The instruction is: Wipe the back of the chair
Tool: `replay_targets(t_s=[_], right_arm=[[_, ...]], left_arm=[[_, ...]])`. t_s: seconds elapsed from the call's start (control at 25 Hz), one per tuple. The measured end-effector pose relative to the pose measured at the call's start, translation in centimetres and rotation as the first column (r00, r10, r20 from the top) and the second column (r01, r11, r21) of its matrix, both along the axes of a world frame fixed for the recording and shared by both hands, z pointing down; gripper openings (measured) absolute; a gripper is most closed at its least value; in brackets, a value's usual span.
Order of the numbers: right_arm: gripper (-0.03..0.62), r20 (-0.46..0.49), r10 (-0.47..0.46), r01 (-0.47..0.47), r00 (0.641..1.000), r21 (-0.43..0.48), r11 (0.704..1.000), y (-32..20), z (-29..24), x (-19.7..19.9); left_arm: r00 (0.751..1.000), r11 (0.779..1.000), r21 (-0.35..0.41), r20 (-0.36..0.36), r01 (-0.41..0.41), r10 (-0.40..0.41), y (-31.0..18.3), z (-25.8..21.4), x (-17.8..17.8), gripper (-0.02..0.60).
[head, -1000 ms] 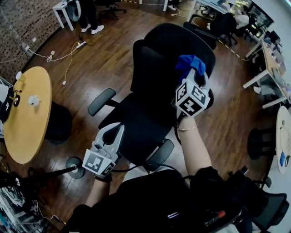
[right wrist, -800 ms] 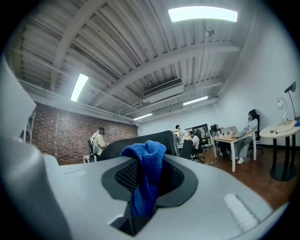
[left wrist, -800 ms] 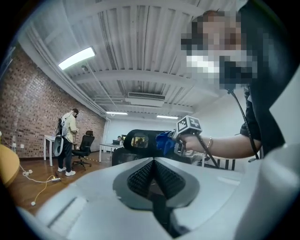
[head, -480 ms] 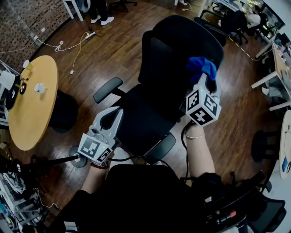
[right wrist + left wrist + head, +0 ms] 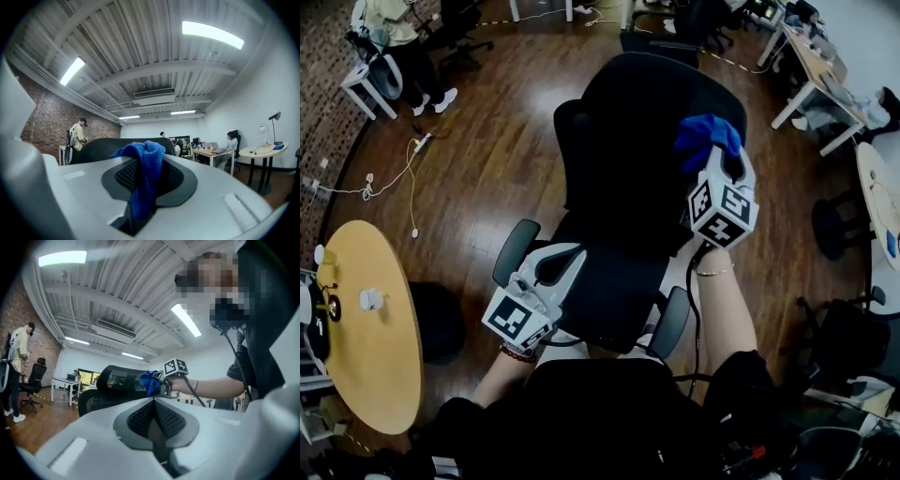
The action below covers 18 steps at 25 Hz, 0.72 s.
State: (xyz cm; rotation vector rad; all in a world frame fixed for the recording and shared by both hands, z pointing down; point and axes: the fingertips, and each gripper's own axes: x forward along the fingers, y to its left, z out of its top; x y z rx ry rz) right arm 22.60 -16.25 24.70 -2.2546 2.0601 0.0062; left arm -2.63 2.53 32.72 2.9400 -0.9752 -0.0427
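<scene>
A black mesh office chair (image 5: 628, 159) stands below me, its back (image 5: 661, 94) toward the top of the head view. My right gripper (image 5: 727, 159) is shut on a blue cloth (image 5: 705, 138), held at the right side of the chair back near its top edge. In the right gripper view the blue cloth (image 5: 143, 180) hangs out of the shut jaws, with the chair back (image 5: 101, 147) just beyond. My left gripper (image 5: 565, 264) hovers over the seat's front left, shut with nothing in it. The left gripper view shows the chair (image 5: 115, 383) and the blue cloth (image 5: 150, 382).
A round yellow table (image 5: 361, 328) stands at the left with small items on it. Cables (image 5: 389, 183) run over the wooden floor. Desks, other chairs and a person (image 5: 394, 37) are at the room's far edges. A white round table (image 5: 883, 202) is at the right.
The view has shifted, so the chair sits more central and the yellow table lower left. My right gripper with the cloth stays by the chair back's right side; the left gripper stays over the seat.
</scene>
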Motion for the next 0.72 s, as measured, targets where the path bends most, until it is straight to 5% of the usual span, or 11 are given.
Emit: replay_targets(t_s=[0.12, 0.36, 0.72], right_arm=[[0.075, -0.043, 0.036, -0.036, 0.998, 0.000, 0.999, 0.3, 0.1, 1.0], [0.075, 0.009, 0.054, -0.054, 0.999, 0.014, 0.998, 2.5, 0.4, 2.4], [0.075, 0.027, -0.006, 0.006, 1.000, -0.002, 1.000, 3.3, 0.9, 0.6]], left_arm=[[0.999, 0.999, 0.004, -0.017, -0.033, 0.033, -0.5, -0.8, 0.4, 0.000], [0.999, 0.999, 0.045, -0.038, 0.029, -0.027, -2.1, -1.8, -0.1, 0.000], [0.995, 1.000, 0.021, -0.104, 0.010, -0.008, -3.7, -1.1, 0.8, 0.000]])
